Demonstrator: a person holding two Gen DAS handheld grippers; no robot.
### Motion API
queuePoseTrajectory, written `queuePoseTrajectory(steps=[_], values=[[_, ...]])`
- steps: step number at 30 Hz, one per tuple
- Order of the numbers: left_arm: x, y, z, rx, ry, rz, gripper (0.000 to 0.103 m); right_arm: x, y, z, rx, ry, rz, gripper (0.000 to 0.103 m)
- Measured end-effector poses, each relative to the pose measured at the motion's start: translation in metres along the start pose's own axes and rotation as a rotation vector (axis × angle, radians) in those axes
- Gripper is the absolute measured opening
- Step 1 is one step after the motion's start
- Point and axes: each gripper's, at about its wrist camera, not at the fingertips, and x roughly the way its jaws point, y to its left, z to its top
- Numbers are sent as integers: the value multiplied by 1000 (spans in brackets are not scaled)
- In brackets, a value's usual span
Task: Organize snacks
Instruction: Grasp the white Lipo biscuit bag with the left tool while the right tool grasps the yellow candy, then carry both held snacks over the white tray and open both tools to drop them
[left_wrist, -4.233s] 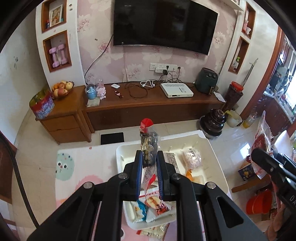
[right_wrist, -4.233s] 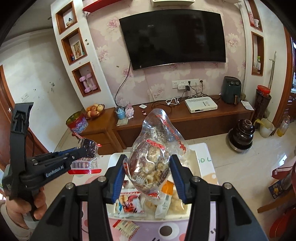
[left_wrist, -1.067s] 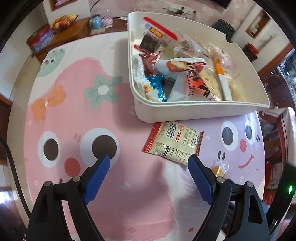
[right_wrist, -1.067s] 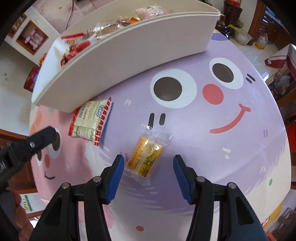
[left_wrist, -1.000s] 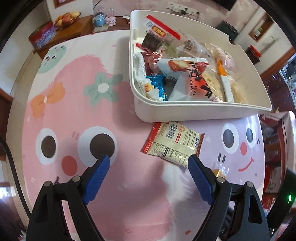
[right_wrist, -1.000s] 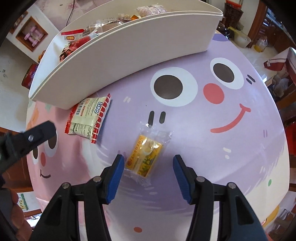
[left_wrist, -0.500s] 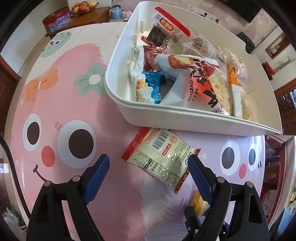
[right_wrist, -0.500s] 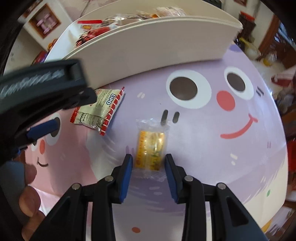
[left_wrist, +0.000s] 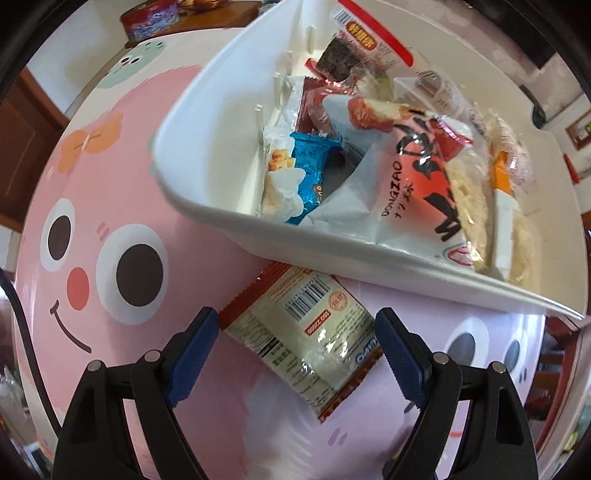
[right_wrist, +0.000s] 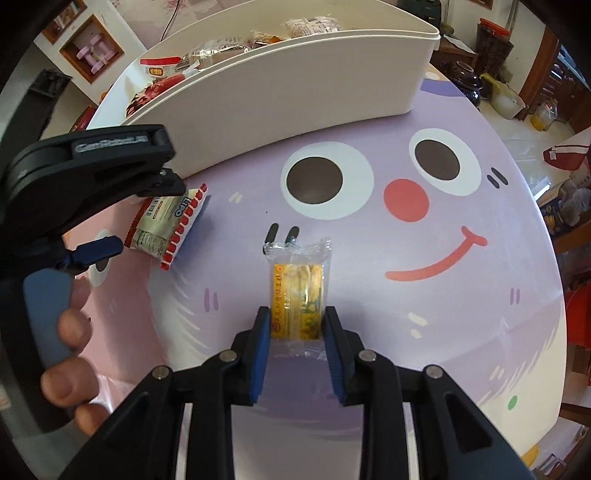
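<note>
— What did the right gripper (right_wrist: 297, 326) have?

— Its jaws had just been closing, and they pinched the small clear-wrapped yellow snack packet (right_wrist: 297, 294) by its near end, blue pads against both long edges. The packet lay flat on the counter (right_wrist: 461, 295), on the lilac part of the cartoon-face cloth, well apart from the white plastic bin (right_wrist: 295, 85).

— And the left gripper (left_wrist: 297, 345)?

— Its jaws stood spread wide, pointing steeply down over the red-edged cream biscuit packet (left_wrist: 308, 334), one pad on either side. Whether the left pad touched the packet's red edge, I could not tell; nothing was squeezed. That packet lay barcode side up on the counter, its far corner tucked under the overhanging rim of the bin.

— What was in the bin?

— A heap of wrapped snacks: a blue foil pack (left_wrist: 301, 177), a white-and-red bag printed DONGZAO (left_wrist: 413, 177), and others behind. In the right wrist view a person's hand (right_wrist: 74, 354) gripped the left gripper's handle.
</note>
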Motion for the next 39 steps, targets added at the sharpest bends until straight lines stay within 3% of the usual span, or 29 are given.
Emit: queuePoseTrajectory(steps=[4, 6, 14, 17, 19, 20, 21, 22, 32, 39], values=[[10, -7, 0, -24, 4, 71, 86, -3, -2, 5, -15, 5, 16, 28], [14, -5, 0, -28, 11, 96, 91, -5, -10, 15, -20, 10, 22, 28], [13, 9, -12, 18, 52, 86, 93, -8, -26, 18, -29, 27, 39, 28], [11, 11, -16, 74, 48, 72, 87, -7, -25, 18, -43, 33, 41, 28], [8, 5, -18, 121, 31, 61, 75, -6, -23, 17, -52, 37, 45, 28], [4, 2, -21, 156, 16, 52, 58, -6, -23, 17, -56, 39, 46, 28], [1, 0, -23, 191, 9, 40, 47, -5, -24, 17, -61, 41, 49, 28], [0, -1, -24, 207, 12, 27, 45, -5, -23, 18, -63, 41, 51, 28], [-20, 29, -43, 305, 22, -65, 44, -18, -22, 20, -67, 11, 93, 28], [-78, 18, -51, 462, -78, -108, 45, -43, -12, 18, -59, -27, 128, 28]])
